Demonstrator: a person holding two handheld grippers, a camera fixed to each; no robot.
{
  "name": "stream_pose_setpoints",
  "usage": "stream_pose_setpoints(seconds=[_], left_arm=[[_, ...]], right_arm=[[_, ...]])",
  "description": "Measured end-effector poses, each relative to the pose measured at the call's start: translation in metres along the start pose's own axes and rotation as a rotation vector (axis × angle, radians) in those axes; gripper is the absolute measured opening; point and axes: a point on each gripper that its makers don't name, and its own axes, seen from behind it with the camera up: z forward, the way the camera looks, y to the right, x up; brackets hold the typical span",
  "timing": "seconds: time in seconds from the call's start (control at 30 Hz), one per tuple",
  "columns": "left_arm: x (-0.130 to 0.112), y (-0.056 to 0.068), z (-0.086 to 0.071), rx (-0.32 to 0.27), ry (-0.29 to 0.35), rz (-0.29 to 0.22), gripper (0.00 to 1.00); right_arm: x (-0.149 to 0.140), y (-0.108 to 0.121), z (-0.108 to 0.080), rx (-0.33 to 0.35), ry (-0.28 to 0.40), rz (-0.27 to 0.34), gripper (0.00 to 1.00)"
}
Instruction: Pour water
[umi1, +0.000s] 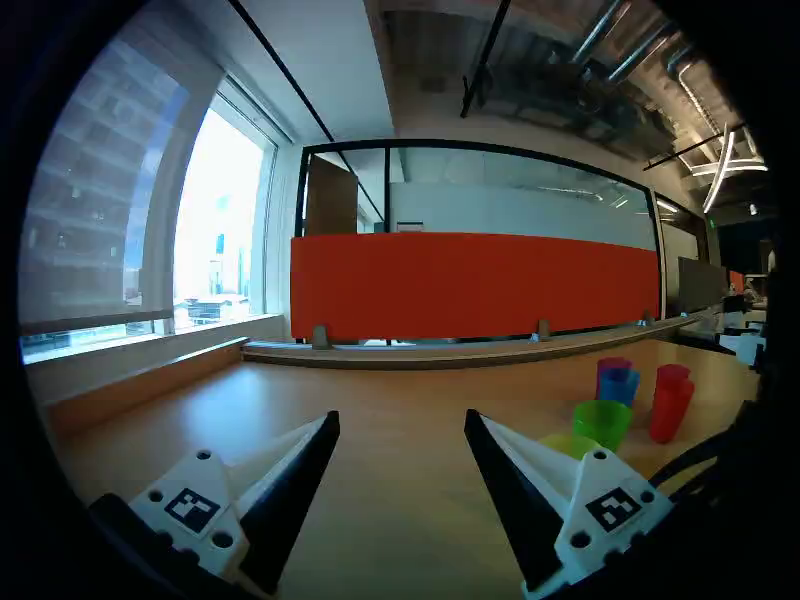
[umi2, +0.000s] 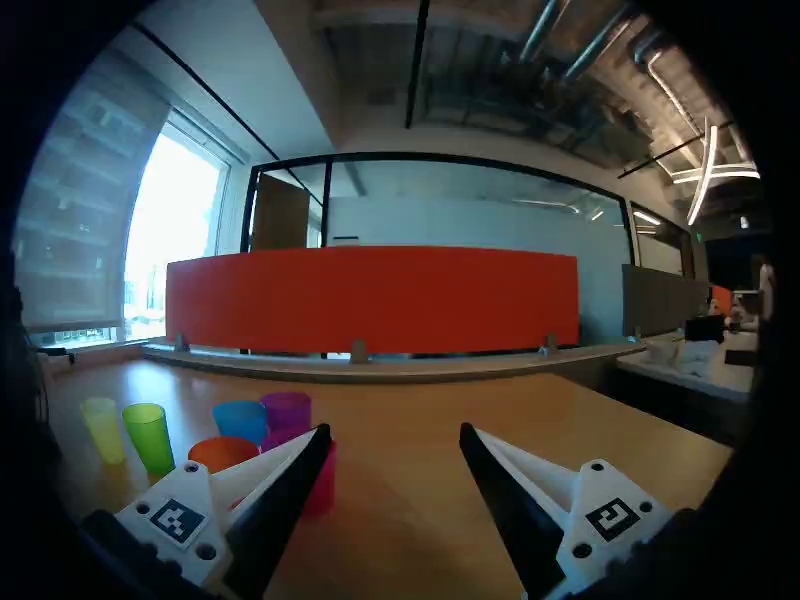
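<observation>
Several coloured plastic cups stand on a wooden table (umi1: 400, 400). In the left gripper view they sit at the right: a blue cup (umi1: 619, 385) with a purple one behind it, a red cup (umi1: 670, 402), a green cup (umi1: 602, 421) and a yellow cup (umi1: 562, 443) partly behind one finger. My left gripper (umi1: 400, 420) is open, low over the table, left of the cups. In the right gripper view the cups are at the left: yellow (umi2: 102, 428), green (umi2: 150, 435), blue (umi2: 240, 419), purple (umi2: 287, 409), orange (umi2: 220, 452), and a pink one (umi2: 323, 485) behind a finger. My right gripper (umi2: 393, 432) is open and holds nothing.
An orange divider panel (umi1: 470, 285) runs along the table's far edge, with a glass wall behind it. A large window (umi1: 215, 240) and a low sill lie to the left. Another desk with white items (umi2: 700, 355) stands at the far right.
</observation>
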Motion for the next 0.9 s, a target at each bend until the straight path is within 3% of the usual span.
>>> stream_pose_setpoints(seconds=[0.37,0.9], left_arm=[[0.004,0.003,-0.003,-0.012,-0.011,0.008,0.93],[0.073,-0.005,0.006,-0.006,0.004,0.029,0.93]], right_arm=[[0.006,-0.002,0.001,0.013,-0.002,-0.01,1.0],[0.071,-0.003,0.011,0.06,0.0,-0.019,1.0]])
